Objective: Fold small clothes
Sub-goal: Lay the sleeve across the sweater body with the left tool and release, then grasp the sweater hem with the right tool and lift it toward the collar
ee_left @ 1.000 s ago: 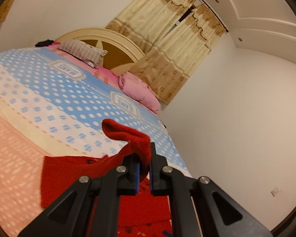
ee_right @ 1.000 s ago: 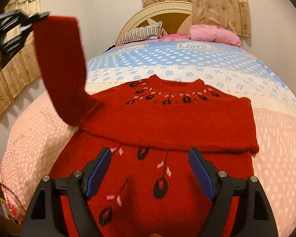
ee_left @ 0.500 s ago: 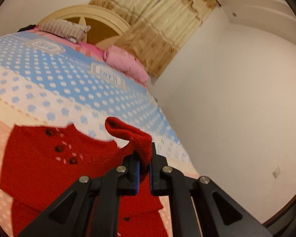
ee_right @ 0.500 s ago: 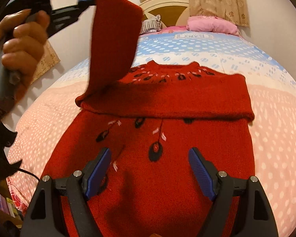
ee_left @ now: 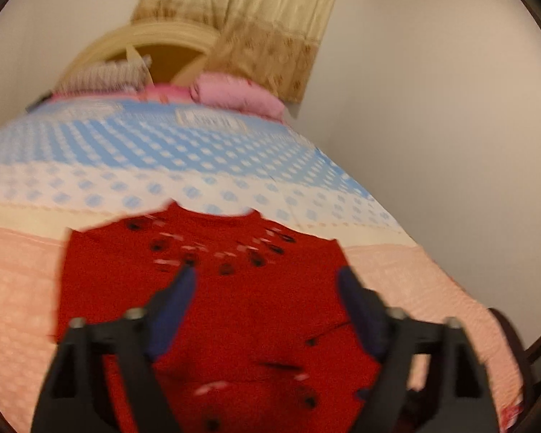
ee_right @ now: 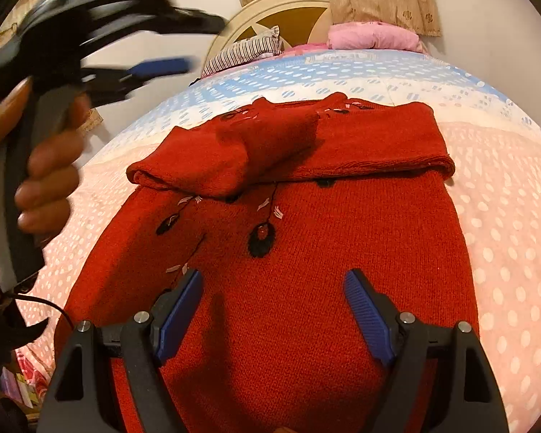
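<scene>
Hand [ee_right: 43,166] raised — left tool [ee_right: 198,41] agape

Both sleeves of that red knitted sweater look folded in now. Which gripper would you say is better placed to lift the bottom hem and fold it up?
Probably the right gripper: it hovers open over the red knitted sweater near its lower body. The left gripper is raised by the sleeves.
</scene>
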Tool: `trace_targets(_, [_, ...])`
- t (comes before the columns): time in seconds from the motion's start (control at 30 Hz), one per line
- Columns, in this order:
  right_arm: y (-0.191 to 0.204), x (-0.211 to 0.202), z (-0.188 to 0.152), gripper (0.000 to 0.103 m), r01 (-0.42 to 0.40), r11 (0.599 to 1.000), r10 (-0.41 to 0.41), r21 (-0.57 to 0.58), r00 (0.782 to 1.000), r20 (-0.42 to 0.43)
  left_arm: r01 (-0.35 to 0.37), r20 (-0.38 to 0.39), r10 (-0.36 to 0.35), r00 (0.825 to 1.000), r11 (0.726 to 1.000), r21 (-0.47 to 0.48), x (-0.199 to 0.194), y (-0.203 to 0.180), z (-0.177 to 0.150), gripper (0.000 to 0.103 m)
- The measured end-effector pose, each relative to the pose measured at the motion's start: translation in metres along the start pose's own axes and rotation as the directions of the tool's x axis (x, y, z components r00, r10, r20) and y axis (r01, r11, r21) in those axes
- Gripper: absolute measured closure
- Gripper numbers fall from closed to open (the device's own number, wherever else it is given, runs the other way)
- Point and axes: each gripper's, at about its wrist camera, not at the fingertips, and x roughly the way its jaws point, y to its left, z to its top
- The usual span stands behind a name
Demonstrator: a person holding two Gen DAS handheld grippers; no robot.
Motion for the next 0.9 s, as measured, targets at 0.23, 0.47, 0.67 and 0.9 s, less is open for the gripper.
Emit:
trace_targets(0.23, [-0.006,-0.008,0.002,0.022,-0.033,0.999,0.033,0.041,0.999,-0.008,-0.292,-0.101,0.296,0.95,0.955,0.049,-0.002,0.081,-0.044,0.005])
trace_targets(0.47, [-0.013,-0.018,0.04,0.022,0.032,0.998,-0.033,0.045,0.999,0.017,-0.312,-0.188,0.298,0.936,0.949,-0.046,0.015,0.12,-0.063,0.005])
trace_targets(0.67, [-0.021,-0.001,0.067,0.022,0.033,0.997,-0.032,0.066,0.999,-0.019,-0.371,-0.221,0.356,0.908,0.928,-0.028,0.042,0.134,-0.059,0.005])
trace_targets(0.9, [-0.006,0.025,0.081,0.022,0.036,0.998,-0.033,0.047,0.998,-0.06,-0.356,-0.238,0.323,0.916,0.928,-0.111,0.037,0.147,-0.065,0.003])
